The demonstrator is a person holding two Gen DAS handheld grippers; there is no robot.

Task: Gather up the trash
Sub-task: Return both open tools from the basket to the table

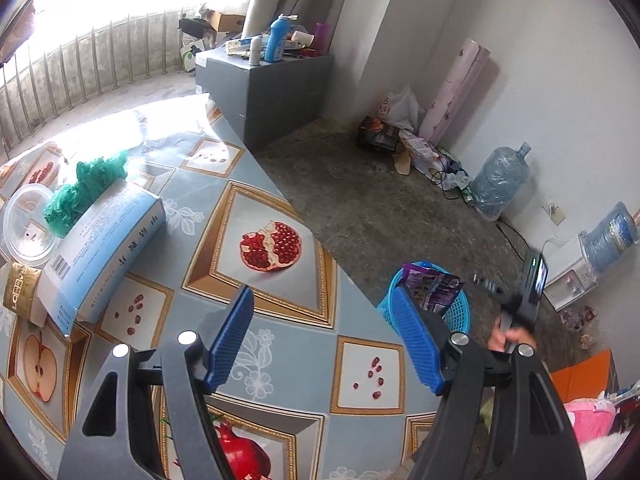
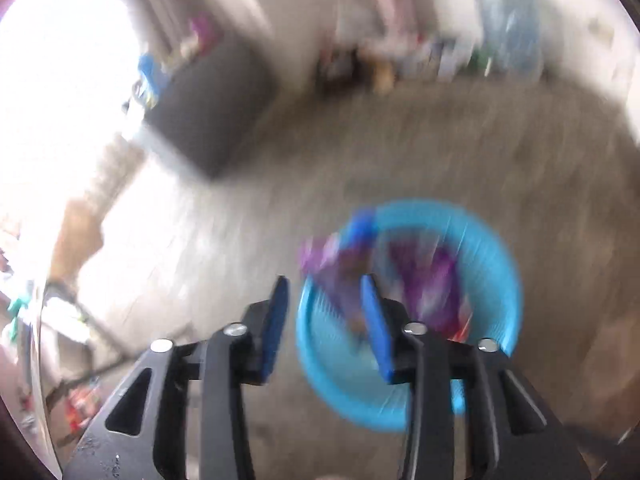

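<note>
One view only: table (image 1: 280, 184), blue box (image 1: 108, 236)

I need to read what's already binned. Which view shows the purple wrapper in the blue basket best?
The left wrist view: the purple wrapper is sharp there, standing in the blue basket. The right wrist view looks down into the basket, but motion blur smears the wrapper.

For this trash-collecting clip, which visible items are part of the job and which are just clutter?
Part of the job:
- round blue plastic basket on the floor
- purple snack wrapper in it
- crumpled green plastic bag, pale blue cardboard box, clear plastic lid, likely still to collect from the table

Just lying about:
- grey cabinet
- large water jug
- pink roll against the wall
</note>
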